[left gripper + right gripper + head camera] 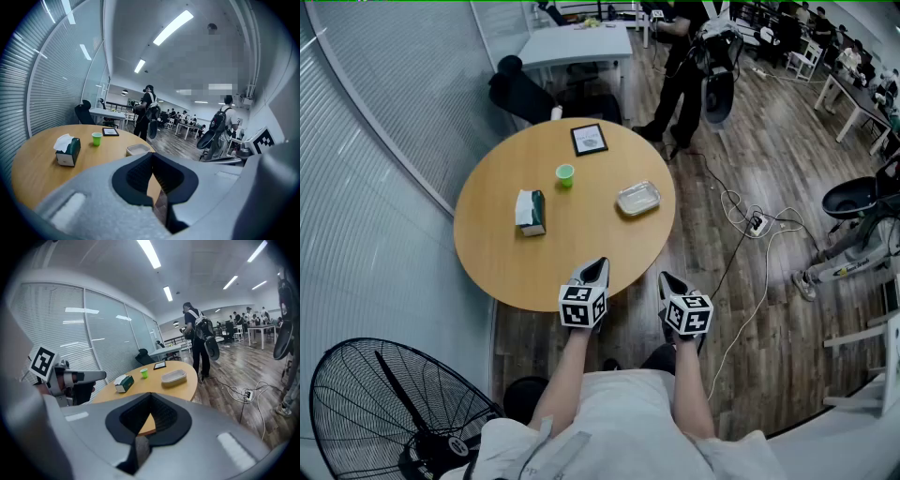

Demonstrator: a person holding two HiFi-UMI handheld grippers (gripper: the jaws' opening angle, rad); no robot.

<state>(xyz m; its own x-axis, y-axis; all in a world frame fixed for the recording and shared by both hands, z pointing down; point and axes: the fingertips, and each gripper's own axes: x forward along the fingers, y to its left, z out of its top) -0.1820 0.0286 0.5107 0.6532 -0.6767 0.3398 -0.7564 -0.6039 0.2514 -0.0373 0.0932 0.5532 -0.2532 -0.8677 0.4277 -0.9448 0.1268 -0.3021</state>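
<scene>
Step in hand: standby at the worktop (572,246), nothing picked up. The left tool (601,263) hovers just over the worktop's near edge and the right tool (665,277) just off that edge, above the floor (741,309). Each tool's own view shows its jaws pressed together at the tips with nothing between them. Of the items on the worktop, the tissue box (530,212) at its left-centre lies nearest the left tool. The clear tray (638,198) at its right-centre lies nearest the right tool. Both are well apart from the tools. A green cup (565,174) stands at the worktop's middle and a framed card (589,139) lies near its far edge. Judgement: reaching any item from here calls for spreading the jaws and carrying the tool forward over the worktop. The worktop is round, wooden and flat. Around the worktop are a pedestal fan (384,403), a power strip (757,223) and a standing person (680,75).
</scene>
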